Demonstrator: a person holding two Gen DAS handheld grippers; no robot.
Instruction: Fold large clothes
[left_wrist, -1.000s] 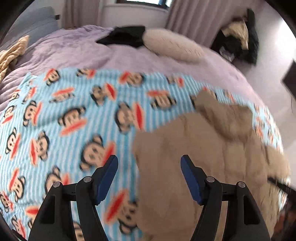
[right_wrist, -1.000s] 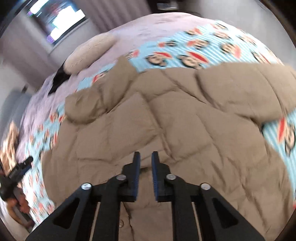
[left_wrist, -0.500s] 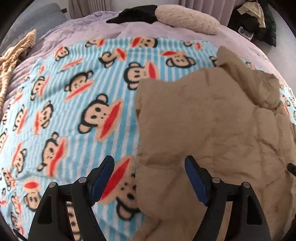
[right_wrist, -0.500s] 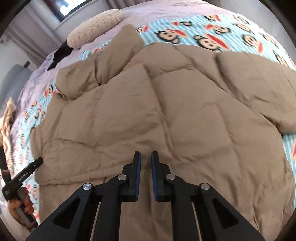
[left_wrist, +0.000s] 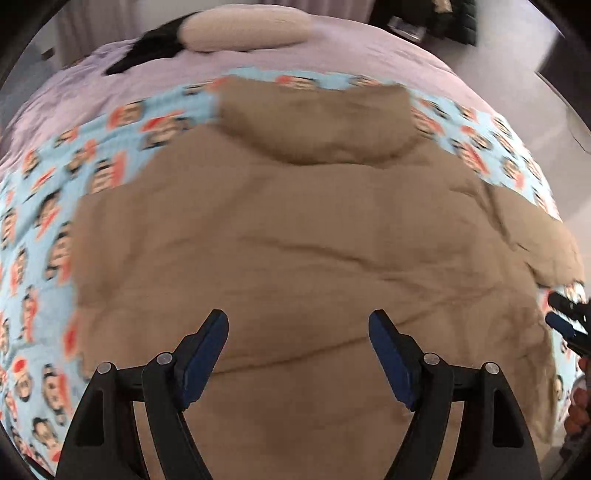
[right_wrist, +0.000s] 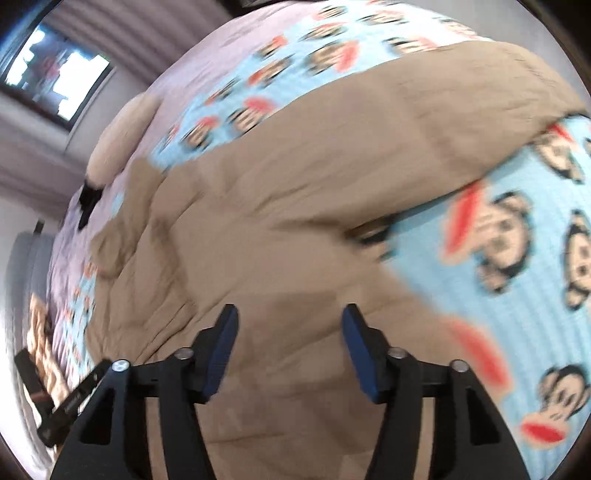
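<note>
Tan quilted jacket (left_wrist: 295, 258) lies spread flat on the monkey blanket (right_wrist: 517, 258), filling the bed ahead of both claws, hood (left_wrist: 314, 125) at the far end from our left claw (left_wrist: 297, 354). Its sleeve (right_wrist: 424, 122) stretches out ahead and to the right of our right claw (right_wrist: 290, 343). Both claws hover above the fabric, fingers apart, gripping nothing. To fold well, we should pinch that sleeve near the cuff and lay it across the body before halving the jacket.

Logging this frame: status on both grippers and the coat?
Left gripper open, empty, over the tan coat. Right gripper open, empty. Coat spread flat on monkey blanket. Nothing lying on the coat.
</note>
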